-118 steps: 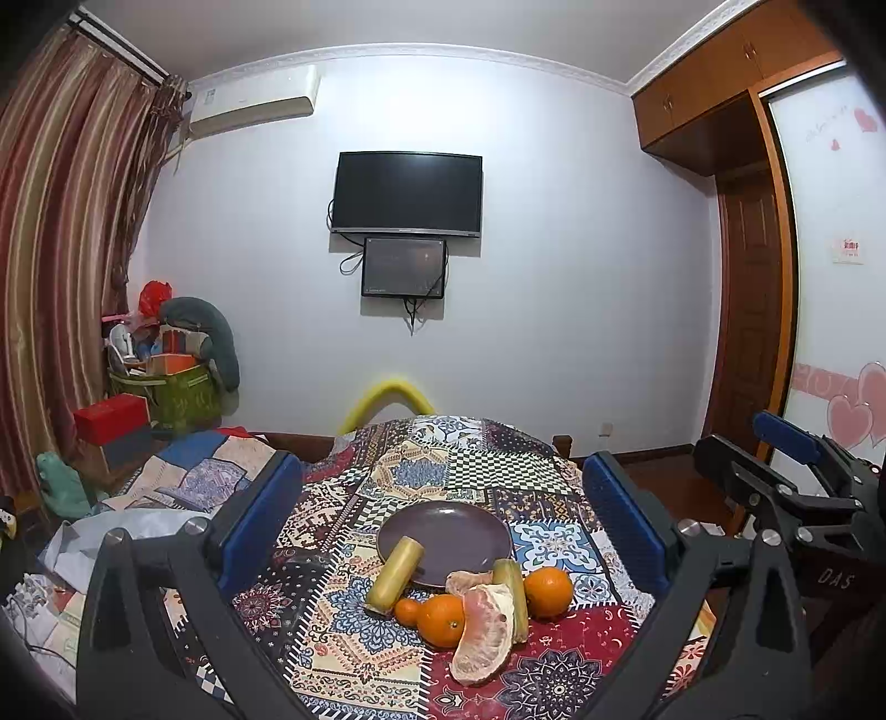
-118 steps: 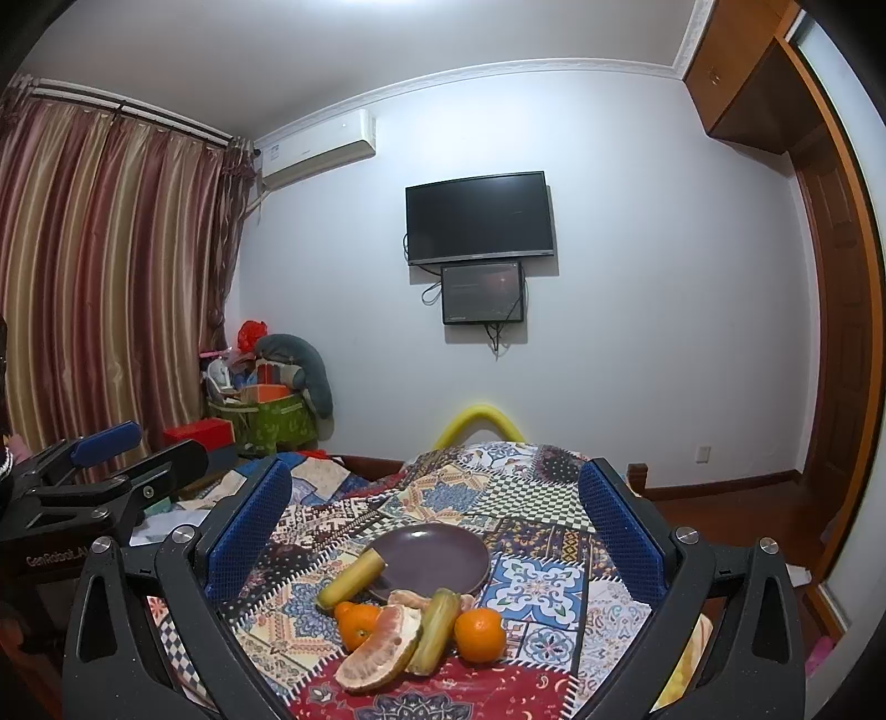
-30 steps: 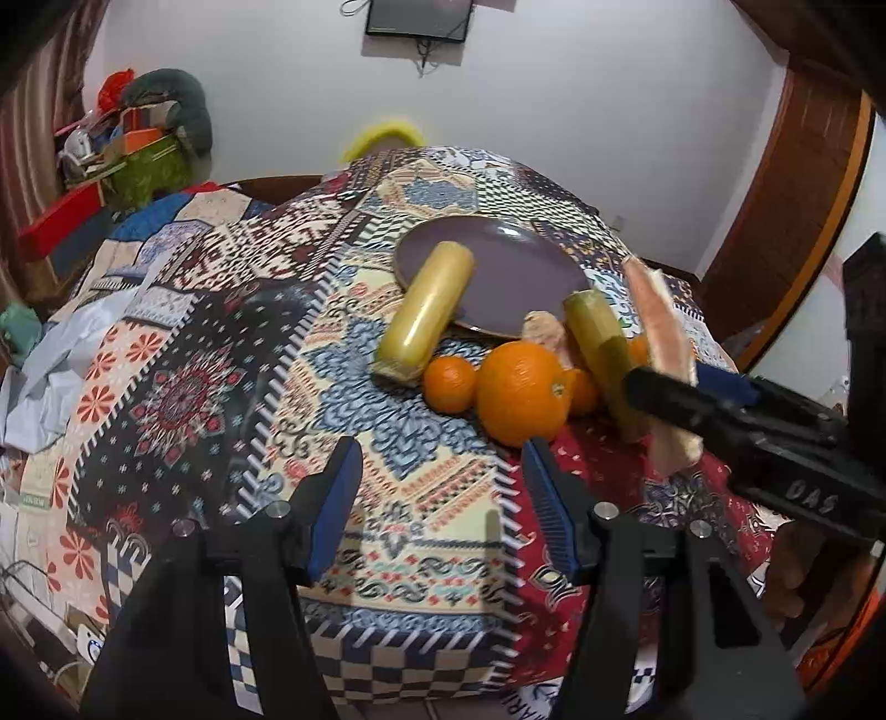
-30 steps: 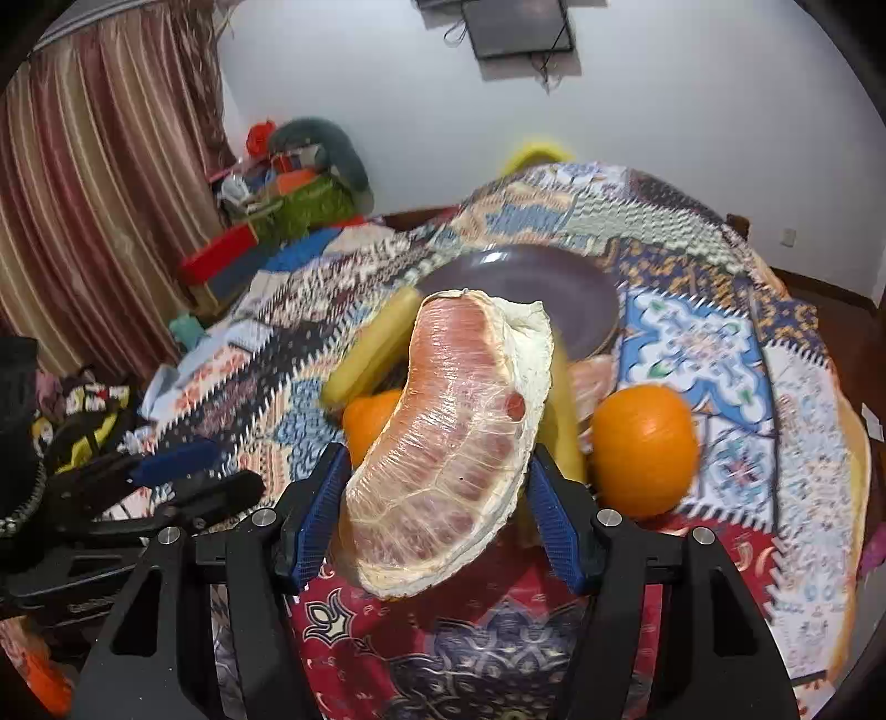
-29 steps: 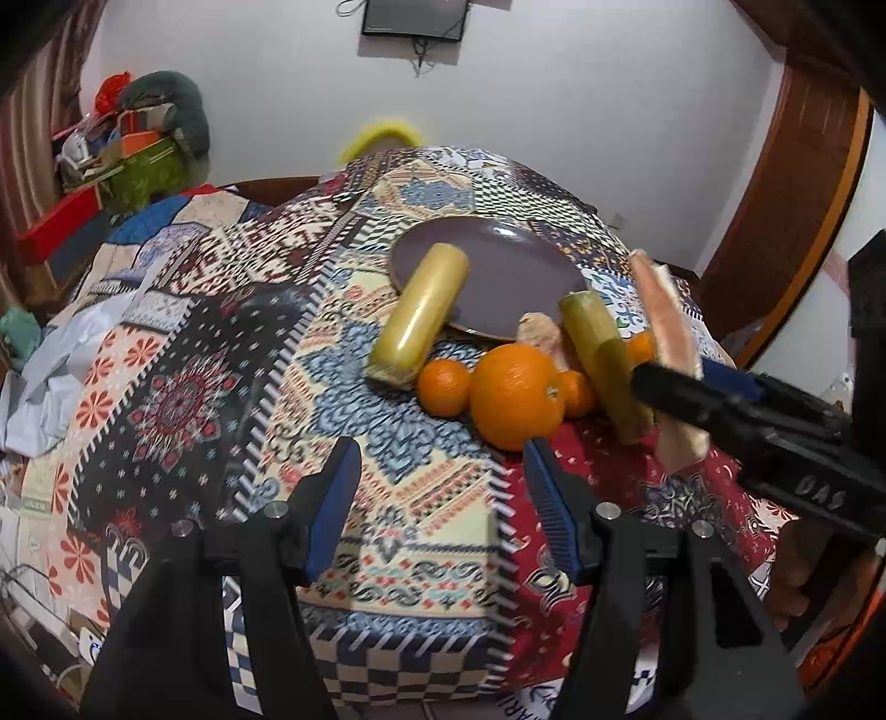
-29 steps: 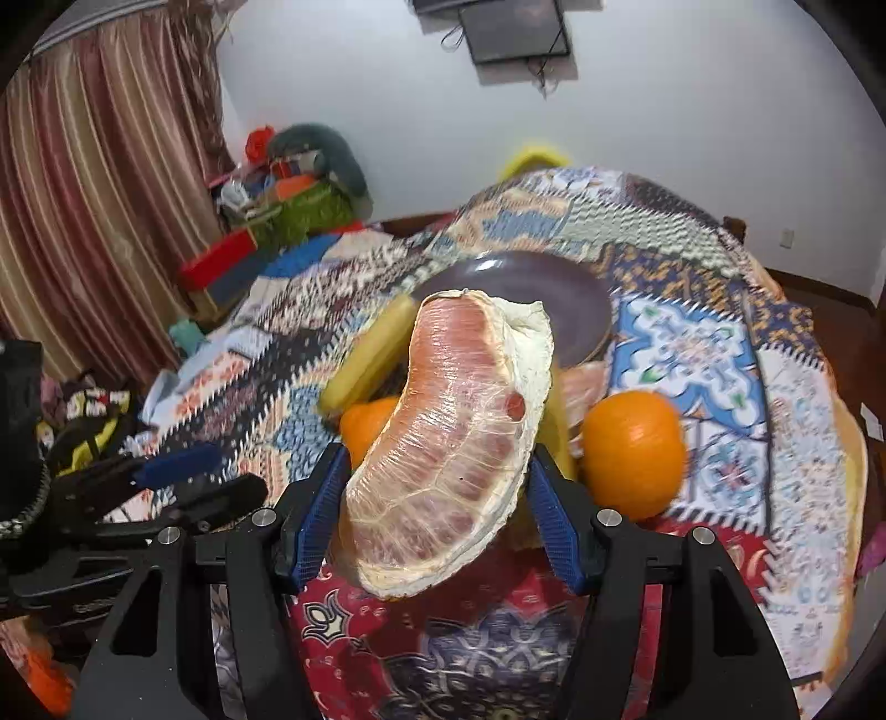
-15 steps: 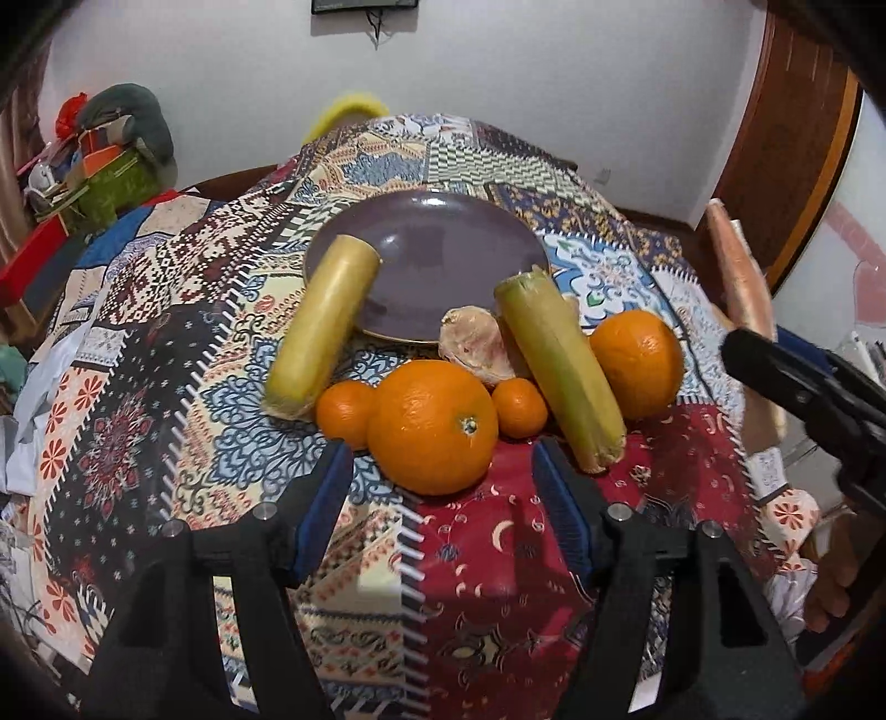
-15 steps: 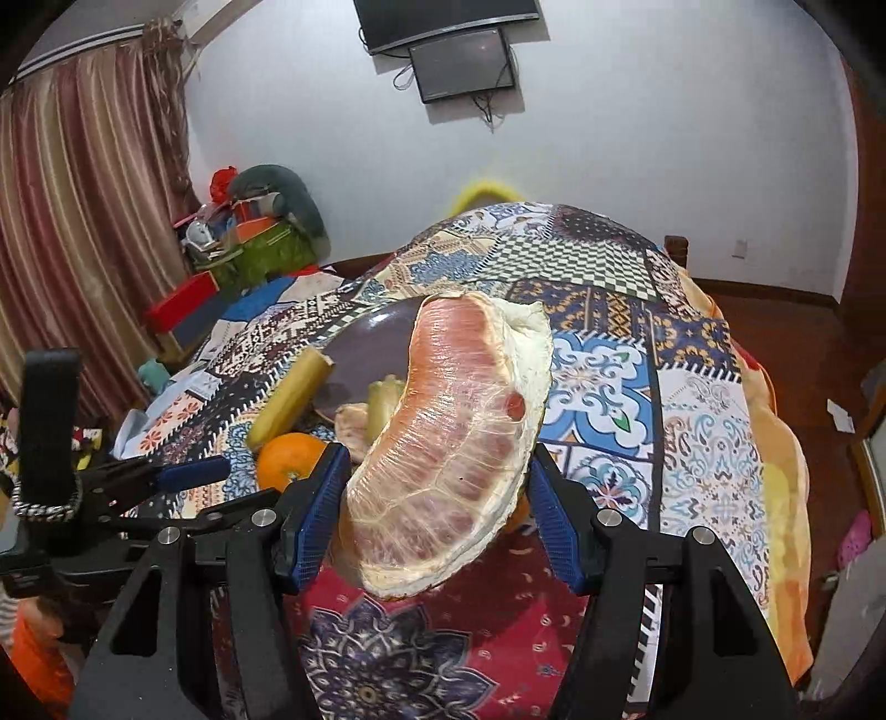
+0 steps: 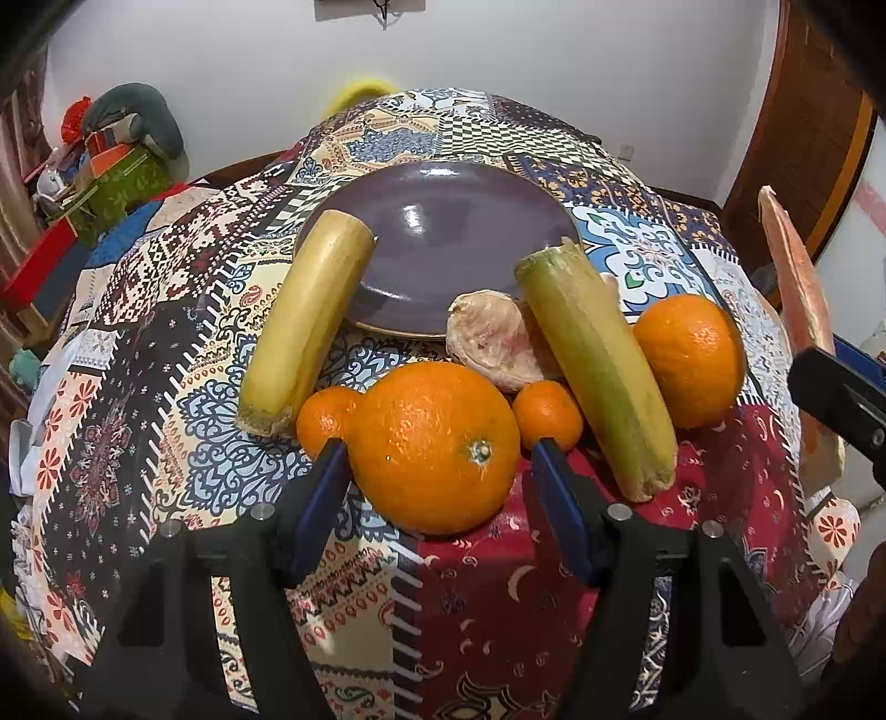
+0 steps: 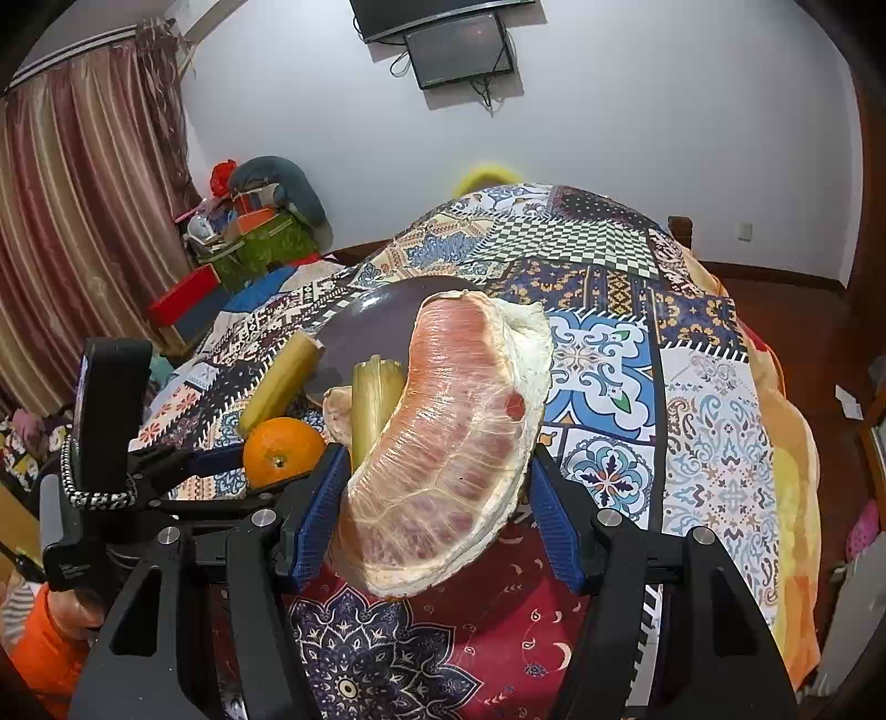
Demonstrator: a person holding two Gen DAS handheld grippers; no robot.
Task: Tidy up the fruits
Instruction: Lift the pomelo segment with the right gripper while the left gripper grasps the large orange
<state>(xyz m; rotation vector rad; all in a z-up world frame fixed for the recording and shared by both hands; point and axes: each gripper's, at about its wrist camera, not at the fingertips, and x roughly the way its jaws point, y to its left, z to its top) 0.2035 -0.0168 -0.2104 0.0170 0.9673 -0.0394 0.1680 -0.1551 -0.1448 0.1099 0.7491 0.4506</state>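
My right gripper (image 10: 437,493) is shut on a large pomelo wedge (image 10: 448,443) and holds it above the table; the wedge also shows at the right edge of the left wrist view (image 9: 797,299). My left gripper (image 9: 437,471) is open, its jaws on either side of a big orange (image 9: 437,448) on the cloth. Two small tangerines (image 9: 324,418) (image 9: 548,412), two yellow-green sugarcane pieces (image 9: 304,321) (image 9: 598,365), a small pomelo piece (image 9: 493,338) and a second orange (image 9: 689,357) lie in front of an empty purple plate (image 9: 443,221).
A patchwork cloth (image 10: 709,421) covers the table; its right edge drops to a wooden floor. Boxes and clutter (image 10: 243,232) stand by the curtain at the left. A TV (image 10: 443,22) hangs on the far wall.
My left gripper has moved in low so its jaws flank the big orange. My right gripper has lifted the pomelo wedge up and back to the right.
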